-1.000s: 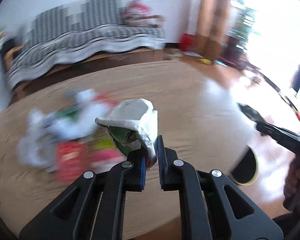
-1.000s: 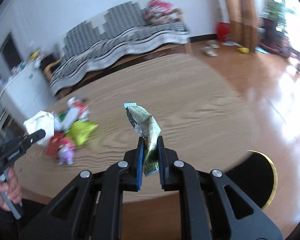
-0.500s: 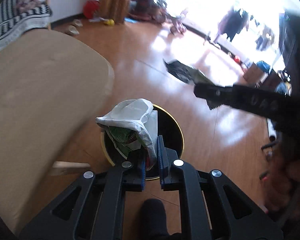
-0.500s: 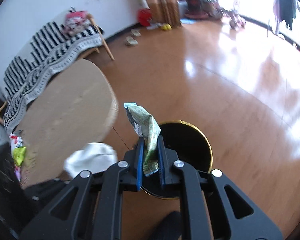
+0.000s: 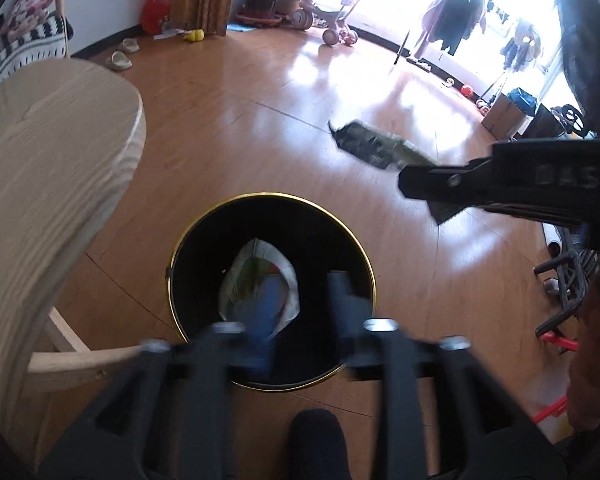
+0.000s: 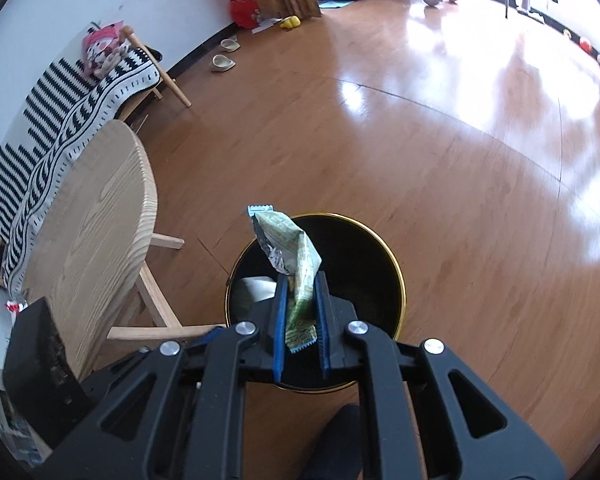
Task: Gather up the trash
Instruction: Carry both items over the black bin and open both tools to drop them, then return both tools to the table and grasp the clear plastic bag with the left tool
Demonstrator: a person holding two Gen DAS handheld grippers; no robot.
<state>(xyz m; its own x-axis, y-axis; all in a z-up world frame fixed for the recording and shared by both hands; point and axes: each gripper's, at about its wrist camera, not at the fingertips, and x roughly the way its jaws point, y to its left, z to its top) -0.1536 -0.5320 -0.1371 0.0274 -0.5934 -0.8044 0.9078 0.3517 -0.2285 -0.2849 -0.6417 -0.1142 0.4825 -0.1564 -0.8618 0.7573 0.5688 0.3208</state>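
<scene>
As left claw (image 5: 300,304) opens, white wrapper (image 5: 260,280) beyond in bin (image 5: 204,248), right claw (image 6: 300,320) clenching green packet (image 6: 296,256)

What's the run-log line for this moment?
left gripper: opening, white bag dropping in bin | right gripper: shut on wrapper above bin

floor (image 6: 380,128): glossy wood | worktop (image 6: 92,216): matt pale grained wood | bin (image 6: 396,276): black, shiny gold rim | wrapper (image 6: 296,256): crinkled foil | sofa cover (image 6: 40,128): woven cloth
</scene>
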